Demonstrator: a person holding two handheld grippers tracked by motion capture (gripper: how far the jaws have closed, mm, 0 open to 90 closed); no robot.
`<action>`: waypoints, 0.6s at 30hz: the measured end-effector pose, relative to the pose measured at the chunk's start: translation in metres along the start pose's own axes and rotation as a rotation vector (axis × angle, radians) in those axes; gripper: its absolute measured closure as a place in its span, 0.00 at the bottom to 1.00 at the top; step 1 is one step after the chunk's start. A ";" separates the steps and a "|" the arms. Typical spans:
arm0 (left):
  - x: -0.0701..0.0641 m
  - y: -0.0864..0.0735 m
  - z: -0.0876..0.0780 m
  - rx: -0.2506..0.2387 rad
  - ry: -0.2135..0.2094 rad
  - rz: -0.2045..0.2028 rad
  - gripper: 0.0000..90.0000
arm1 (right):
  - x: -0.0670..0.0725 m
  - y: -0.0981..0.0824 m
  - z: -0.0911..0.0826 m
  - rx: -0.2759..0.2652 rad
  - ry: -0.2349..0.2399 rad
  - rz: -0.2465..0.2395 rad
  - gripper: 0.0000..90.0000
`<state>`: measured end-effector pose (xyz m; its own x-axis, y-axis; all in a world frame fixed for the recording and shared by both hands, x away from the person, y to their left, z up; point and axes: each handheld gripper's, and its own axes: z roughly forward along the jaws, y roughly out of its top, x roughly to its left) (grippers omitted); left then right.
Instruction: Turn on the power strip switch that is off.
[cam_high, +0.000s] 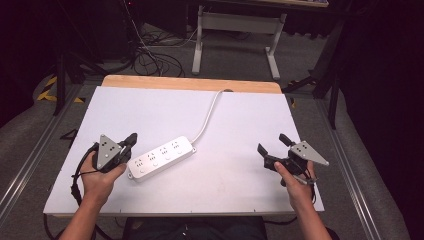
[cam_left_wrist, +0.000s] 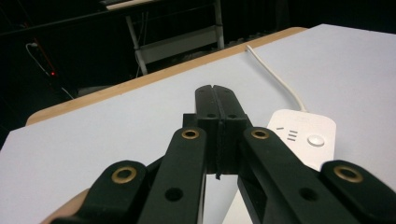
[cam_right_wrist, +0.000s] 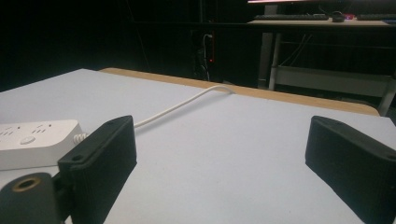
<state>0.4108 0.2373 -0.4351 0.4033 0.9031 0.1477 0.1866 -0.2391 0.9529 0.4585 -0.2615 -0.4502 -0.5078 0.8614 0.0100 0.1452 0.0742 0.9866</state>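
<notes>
white power strip lies mid-surface, cord trailing to far edge. left gripper just beside strip's near end, jaws closed, empty. right gripper well apart from strip, jaws open, empty. strip likely rigid, light, smooth plastic; grip across narrow sides; cord flexible.

1 white power strip with 1 cord, 2 grippers, left gripper and right gripper, 1 table.

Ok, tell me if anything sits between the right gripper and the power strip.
Nothing visible does. The right gripper, jaws open, faces the power strip across bare white table; only the strip's cord runs off toward the far edge.
</notes>
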 end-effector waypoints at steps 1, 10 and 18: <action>0.000 0.000 0.001 0.001 -0.003 -0.005 1.00 | 0.000 0.000 0.000 0.000 -0.001 0.001 0.10; -0.005 0.001 0.006 0.040 -0.051 0.017 1.00 | -0.001 -0.001 -0.002 0.002 -0.007 0.002 0.10; -0.009 0.000 0.010 0.080 -0.090 0.027 1.00 | -0.001 -0.001 -0.001 0.012 -0.002 0.002 0.10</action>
<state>0.4161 0.2260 -0.4387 0.4874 0.8611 0.1448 0.2439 -0.2935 0.9243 0.4577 -0.2626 -0.4515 -0.5058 0.8626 0.0118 0.1563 0.0782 0.9846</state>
